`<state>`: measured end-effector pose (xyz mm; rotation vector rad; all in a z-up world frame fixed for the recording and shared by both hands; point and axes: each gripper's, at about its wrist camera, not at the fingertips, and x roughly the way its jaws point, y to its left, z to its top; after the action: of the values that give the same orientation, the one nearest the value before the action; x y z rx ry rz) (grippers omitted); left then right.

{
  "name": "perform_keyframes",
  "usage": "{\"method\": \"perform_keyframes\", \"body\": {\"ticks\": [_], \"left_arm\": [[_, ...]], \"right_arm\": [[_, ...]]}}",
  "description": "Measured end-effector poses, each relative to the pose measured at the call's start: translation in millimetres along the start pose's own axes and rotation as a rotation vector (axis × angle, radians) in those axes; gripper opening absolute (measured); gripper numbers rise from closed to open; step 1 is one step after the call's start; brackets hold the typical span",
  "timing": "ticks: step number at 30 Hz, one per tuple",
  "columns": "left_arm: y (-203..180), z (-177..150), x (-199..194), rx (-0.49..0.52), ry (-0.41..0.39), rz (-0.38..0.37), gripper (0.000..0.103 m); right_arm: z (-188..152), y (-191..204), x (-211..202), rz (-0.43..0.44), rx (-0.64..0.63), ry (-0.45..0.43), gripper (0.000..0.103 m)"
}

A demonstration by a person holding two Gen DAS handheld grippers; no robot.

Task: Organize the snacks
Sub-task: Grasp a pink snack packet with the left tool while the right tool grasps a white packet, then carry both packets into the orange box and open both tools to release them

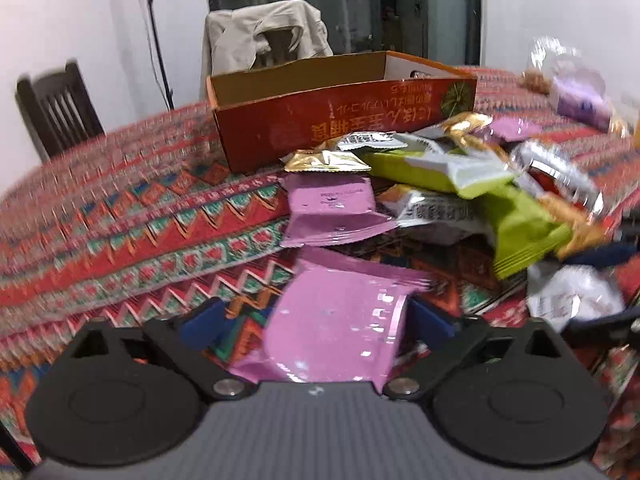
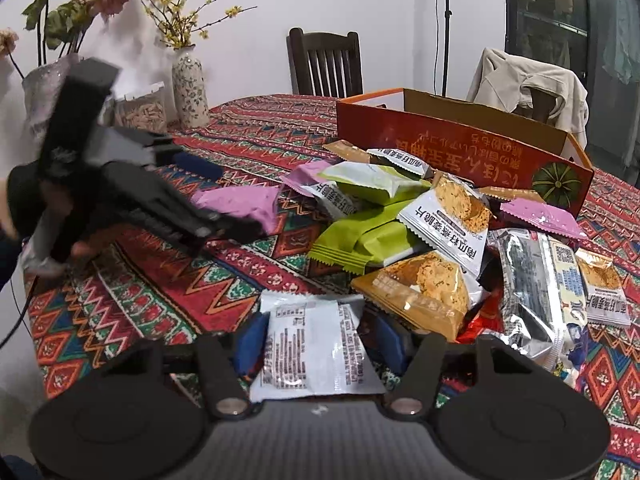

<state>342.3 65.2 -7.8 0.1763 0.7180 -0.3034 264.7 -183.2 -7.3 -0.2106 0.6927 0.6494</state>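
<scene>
my patterned tablecloth (image 2: 168, 280) is carrying snacks — left gripper (image 1: 320, 320) standing apart around pink packet (image 1: 332, 328), right gripper (image 2: 316, 340) clamping white packet (image 2: 312, 348); the print is blurring.

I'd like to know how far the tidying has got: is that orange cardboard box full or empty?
Cannot tell for sure. The orange box is open-topped, nothing rises above its rim, but its floor is hidden in both views.
</scene>
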Motion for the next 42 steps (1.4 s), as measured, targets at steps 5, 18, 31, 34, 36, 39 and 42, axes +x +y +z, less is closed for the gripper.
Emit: {"method": "perform_keyframes", "body": {"ticks": [5, 18, 31, 34, 36, 39, 42], "left_arm": [[-22, -17, -23, -0.110, -0.025, 0.050, 0.063], [-54, -24, -47, -0.267, -0.022, 0.072, 0.062], [-26, 60, -89, -0.291, -0.235, 0.058, 0.063], [-5, 114, -70, -0.253, -0.270, 0.042, 0.063], [9, 150, -42, -0.219, -0.265, 0.049, 0.063], [32, 200, 24, -0.190, -0.216, 0.074, 0.063], [56, 234, 100, -0.206, -0.129, 0.099, 0.063]], "right_arm": [[-10, -2, -11, -0.017, 0.011, -0.007, 0.049], [-14, 0, -17, -0.029, 0.015, -0.032, 0.047], [21, -50, -88, -0.036, 0.148, -0.248, 0.046], [60, -82, -92, -0.117, 0.151, -0.313, 0.046], [92, -108, -85, -0.146, 0.157, -0.341, 0.046], [147, -159, -43, -0.159, 0.193, -0.310, 0.047], [192, -214, 23, -0.192, 0.252, -0.211, 0.047]]}}
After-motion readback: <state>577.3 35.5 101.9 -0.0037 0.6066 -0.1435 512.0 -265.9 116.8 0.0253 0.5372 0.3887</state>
